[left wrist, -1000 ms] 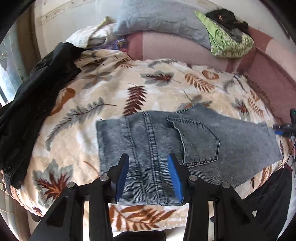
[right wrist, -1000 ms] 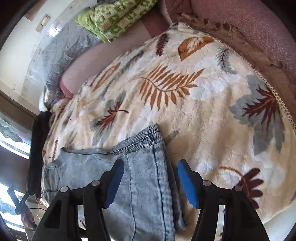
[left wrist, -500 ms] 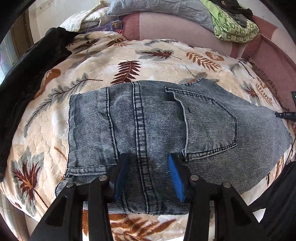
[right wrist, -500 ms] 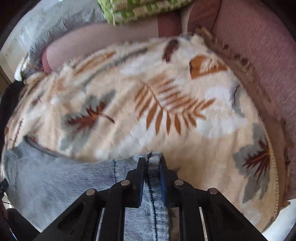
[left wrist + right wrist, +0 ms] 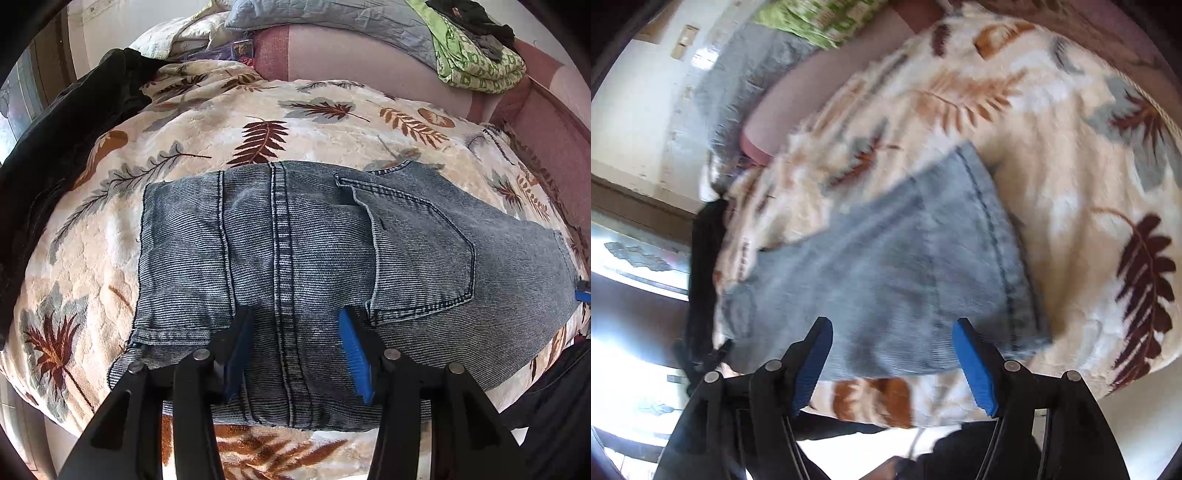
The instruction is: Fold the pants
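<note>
Soft leaf blanket point(image 5: 332, 129) holds my floppy, thick jeans point(image 5: 295, 240), so with my left tool point(image 5: 291, 350) and right tool point(image 5: 892, 360) both open, just opened wider and empty, I would pinch a folded edge.

Cream blanket point(image 5: 332, 133) with brown and grey leaf print covers a pink sofa point(image 5: 354, 62). Black garment point(image 5: 62, 140) is heaped on the blanket's left edge. Grey-blue pillow point(image 5: 332, 18) lies along the sofa back, green patterned cloth point(image 5: 476, 66) beside it with dark clothes point(image 5: 476, 18) on top.

Both wrist cams angled down, close (right blurred), sharing jeans point(image 5: 295, 251), blanket point(image 5: 332, 133)
</note>
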The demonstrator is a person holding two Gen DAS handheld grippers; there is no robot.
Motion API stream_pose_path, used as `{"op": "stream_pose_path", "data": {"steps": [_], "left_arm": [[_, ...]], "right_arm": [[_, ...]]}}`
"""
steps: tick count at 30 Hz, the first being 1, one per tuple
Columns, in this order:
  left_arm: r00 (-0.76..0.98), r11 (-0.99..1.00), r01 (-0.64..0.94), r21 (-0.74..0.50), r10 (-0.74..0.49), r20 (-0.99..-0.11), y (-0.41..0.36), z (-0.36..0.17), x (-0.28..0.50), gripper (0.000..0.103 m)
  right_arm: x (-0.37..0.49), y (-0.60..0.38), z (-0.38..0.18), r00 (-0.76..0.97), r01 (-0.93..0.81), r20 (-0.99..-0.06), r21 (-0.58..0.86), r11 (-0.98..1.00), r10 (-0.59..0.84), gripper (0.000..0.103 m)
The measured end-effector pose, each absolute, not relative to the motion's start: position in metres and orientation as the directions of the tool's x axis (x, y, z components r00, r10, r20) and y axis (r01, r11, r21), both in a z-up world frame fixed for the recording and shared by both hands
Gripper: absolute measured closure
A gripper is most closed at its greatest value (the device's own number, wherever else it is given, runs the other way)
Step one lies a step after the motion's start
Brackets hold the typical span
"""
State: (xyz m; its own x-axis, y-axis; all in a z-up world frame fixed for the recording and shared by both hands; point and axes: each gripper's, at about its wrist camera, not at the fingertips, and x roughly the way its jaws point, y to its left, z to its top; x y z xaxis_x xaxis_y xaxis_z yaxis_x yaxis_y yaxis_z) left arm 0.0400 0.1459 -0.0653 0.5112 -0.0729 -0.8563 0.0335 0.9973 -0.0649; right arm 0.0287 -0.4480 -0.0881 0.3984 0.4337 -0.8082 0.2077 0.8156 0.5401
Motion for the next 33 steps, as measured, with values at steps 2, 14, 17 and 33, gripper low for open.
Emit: {"op": "stream_pose_path", "data": {"steps": [2, 14, 17, 33], "left_arm": [[0.496, 0.998, 0.033, -0.050, -0.060, -0.866, 0.145, -0.061, 0.040, 0.053], [0.504, 1.000, -0.014, -0.008, 0.000, -0.864, 0.132, -0.072, 0.044, 0.021], [0.527, 0.999, -0.025, -0.026, -0.009, -0.850, 0.134, -0.060, 0.040, 0.021], [0.610, 0.989, -0.129, -0.074, 0.020, -0.792, 0.145, -0.073, 0.040, 0.020]], "right_arm": [[0.021, -0.467, -0.094, 0.431, 0.283, -0.800, 0.559, 0.779, 0.418, 0.095], [0.050, -0.390, -0.021, 0.495, -0.008, -0.732, 0.535, 0.845, 0.469, 0.038], [0.071, -0.395, -0.074, 0.339, 0.129, -0.881, 0.391, 0.912, 0.330, 0.035], [0.185, -0.120, -0.003, 0.300, -0.449, -0.850, 0.275, 0.850, 0.434, 0.043]]}}
